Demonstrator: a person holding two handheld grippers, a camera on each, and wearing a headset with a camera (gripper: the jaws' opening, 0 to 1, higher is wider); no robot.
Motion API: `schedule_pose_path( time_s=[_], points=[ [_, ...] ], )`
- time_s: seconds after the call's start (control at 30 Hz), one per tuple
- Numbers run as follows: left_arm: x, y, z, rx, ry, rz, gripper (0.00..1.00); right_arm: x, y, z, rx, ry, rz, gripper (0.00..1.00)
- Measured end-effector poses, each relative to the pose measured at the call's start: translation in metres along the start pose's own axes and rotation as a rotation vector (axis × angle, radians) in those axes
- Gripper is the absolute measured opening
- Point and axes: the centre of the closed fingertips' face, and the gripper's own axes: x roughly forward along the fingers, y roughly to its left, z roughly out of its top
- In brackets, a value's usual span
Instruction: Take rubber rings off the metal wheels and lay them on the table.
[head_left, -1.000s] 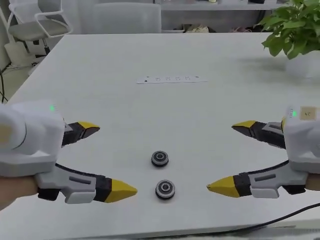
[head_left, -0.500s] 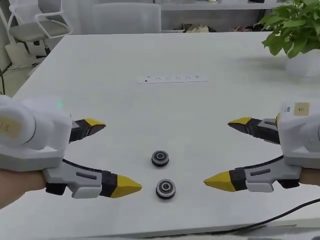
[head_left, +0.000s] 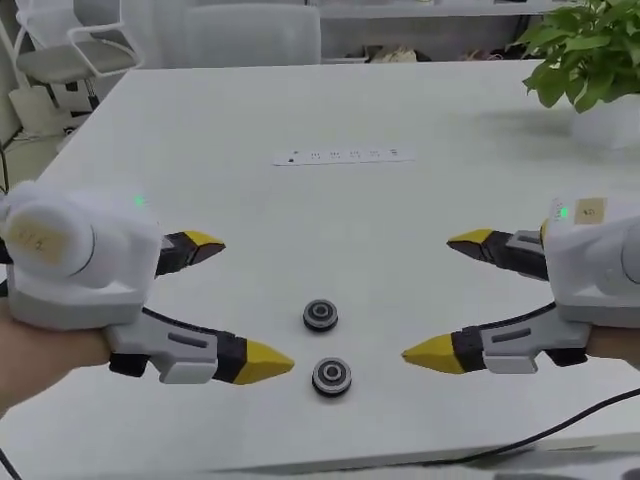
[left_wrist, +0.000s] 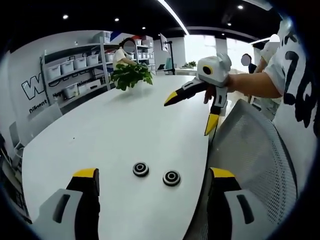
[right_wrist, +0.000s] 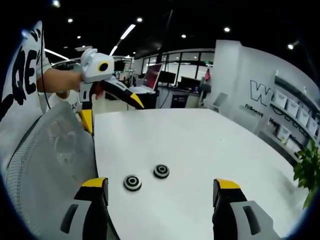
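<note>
Left gripper (head_left: 256, 302) (9 o'clock) and right gripper (head_left: 428, 297) (3 o'clock) flank two metal wheels (head_left: 320, 316) on the tabletop (head_left: 300, 220). Both sets of jaws are wide open and empty. Pot (head_left: 605, 125) at 1 o'clock holds a plant (head_left: 580, 50).

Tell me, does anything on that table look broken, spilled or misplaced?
Nothing stands out. The farther black-ringed metal wheel and the nearer black-ringed metal wheel lie flat and apart on the white table. The flat white power strip lies straight; the green potted plant stands upright.
</note>
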Motion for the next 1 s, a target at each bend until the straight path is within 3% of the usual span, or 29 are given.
schedule_pose_path(
  time_s=[1.0],
  points=[
    [0.030,0.001,-0.009,0.055,0.045,-0.060,0.79,0.029,0.004,-0.011,-0.049,0.030,0.087,0.78]
  ],
)
